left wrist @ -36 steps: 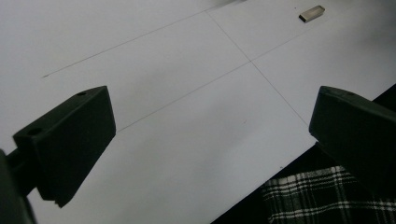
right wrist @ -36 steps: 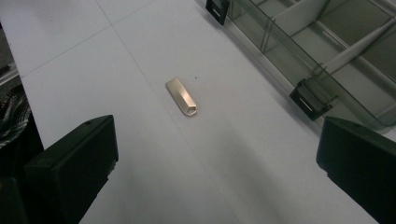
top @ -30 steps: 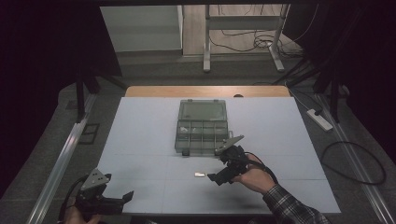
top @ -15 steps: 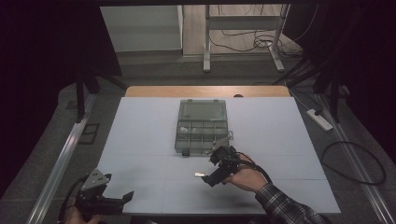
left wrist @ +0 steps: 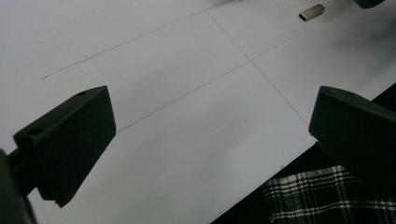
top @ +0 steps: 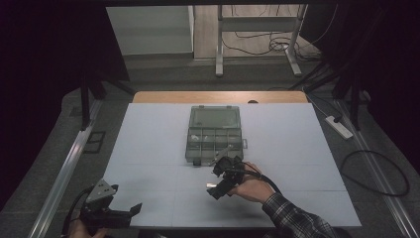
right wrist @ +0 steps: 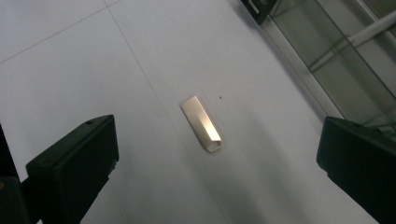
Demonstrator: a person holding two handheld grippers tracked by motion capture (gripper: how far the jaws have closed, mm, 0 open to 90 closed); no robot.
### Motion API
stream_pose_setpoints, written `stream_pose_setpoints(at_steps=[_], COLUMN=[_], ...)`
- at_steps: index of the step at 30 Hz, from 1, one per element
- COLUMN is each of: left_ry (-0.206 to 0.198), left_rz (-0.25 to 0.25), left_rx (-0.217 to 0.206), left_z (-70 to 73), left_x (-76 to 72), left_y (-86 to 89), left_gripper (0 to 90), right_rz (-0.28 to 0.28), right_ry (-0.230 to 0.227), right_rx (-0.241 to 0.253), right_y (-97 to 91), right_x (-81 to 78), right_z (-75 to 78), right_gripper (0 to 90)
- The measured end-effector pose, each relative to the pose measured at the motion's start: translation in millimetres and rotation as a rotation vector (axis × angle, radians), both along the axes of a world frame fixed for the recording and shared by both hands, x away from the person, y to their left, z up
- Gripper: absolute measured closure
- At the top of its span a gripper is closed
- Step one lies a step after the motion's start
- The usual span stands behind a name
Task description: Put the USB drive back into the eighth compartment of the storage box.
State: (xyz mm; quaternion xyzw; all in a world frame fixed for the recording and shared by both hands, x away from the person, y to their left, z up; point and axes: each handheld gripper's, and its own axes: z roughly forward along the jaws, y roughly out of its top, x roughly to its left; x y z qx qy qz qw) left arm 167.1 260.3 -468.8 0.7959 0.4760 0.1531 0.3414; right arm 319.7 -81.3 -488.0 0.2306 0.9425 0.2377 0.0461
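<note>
Right gripper (right wrist: 217, 154) hovering over the small metal piece (right wrist: 201, 123), jaws wide.

I'm lining up on the piece lying flat on the desk (top: 148, 148), mid-frame in the right gripper view, between my jaws and untouched. It's thin and flat, so the jaws may skate over it or flick it toward the parts box (top: 214, 134) at upper right. Open room lower left. My left gripper (top: 121, 212) is idling, jaws wide, near the desk's bottom edge.

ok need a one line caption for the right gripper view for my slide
Open right tool poised above a small gold metal piece on the white table, clear organizer box at the edge.
</note>
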Motion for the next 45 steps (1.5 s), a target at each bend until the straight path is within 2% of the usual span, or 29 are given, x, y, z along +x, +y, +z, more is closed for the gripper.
stream_pose_setpoints(at_steps=[8,15,20,25,39,41,42,43,44,45], left_ry=[-0.001,-0.001,-0.001,-0.003,-0.004,-0.004,-0.005,-0.005,-0.005,-0.006], left_rz=[-0.001,-0.003,-0.004,-0.004,-0.007,-0.007,-0.007,-0.007,-0.007,-0.007], left_rx=[0.002,0.002,0.003,0.003,0.008,0.008,0.008,0.008,0.009,0.010], left_z=[0.0,0.0,0.1,0.0,0.0,0.0,0.0,0.0,0.0,0.1], left_x=[-0.1,-0.2,-0.2,-0.3,-0.4,-0.4,-0.5,-0.5,-0.7,-0.7], left_y=[-0.1,-0.2,-0.2,-0.2,-0.6,-0.6,-0.6,-0.6,-0.9,-1.0], left_gripper=[0.8,0.9,0.9,0.9,0.9,1.0,1.0,1.0,1.0,1.0], right_rz=[0.020,0.052,0.043,0.052,0.069,0.076,0.081,0.081,0.105,0.115], right_ry=[0.021,0.004,0.012,0.000,-0.016,-0.014,-0.012,-0.012,-0.015,-0.017], right_rx=[-0.036,-0.066,-0.083,-0.111,-0.099,-0.094,-0.093,-0.093,-0.091,-0.091], right_y=[14.2,24.1,26.9,29.8,28.1,28.2,27.8,27.8,26.4,25.3], right_x=[2.7,4.4,7.7,9.1,8.3,8.2,7.9,7.9,7.1,6.8], right_z=[-10.0,-18.7,-24.6,-34.2,-34.8,-34.0,-32.5,-32.5,-28.9,-27.1], right_gripper=[0.0,0.0,0.0,0.0,0.3,2.8,8.2,8.2,19.7,25.9])
